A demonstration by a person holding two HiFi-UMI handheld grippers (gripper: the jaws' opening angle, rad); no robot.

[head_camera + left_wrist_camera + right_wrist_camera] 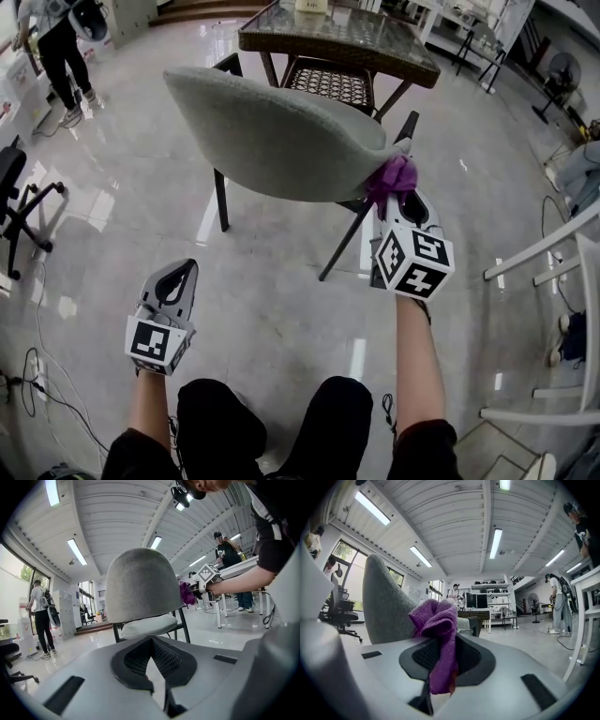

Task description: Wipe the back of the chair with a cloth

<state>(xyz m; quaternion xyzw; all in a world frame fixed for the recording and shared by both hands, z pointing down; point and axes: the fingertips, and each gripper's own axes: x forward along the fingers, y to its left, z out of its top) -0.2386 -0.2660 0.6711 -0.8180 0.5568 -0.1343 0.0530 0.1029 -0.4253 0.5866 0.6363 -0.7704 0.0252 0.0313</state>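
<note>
While our right tool (401,199), clamped on cloth (391,176), seems mid-wipe at 3 o'clock edge of chair back (272,131), left tool (182,272) sits shut, empty; next prob. sweep toward 9.

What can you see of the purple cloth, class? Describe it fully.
The crumpled purple microfibre-looking cloth is bunched into soft folds and pinched between the jaws of the right hand-held gripper, with a strip trailing back between the pads. Its bunched top sticks out beyond the jaws at the right end of the grey upholstered chair back and appears to touch it.
</note>
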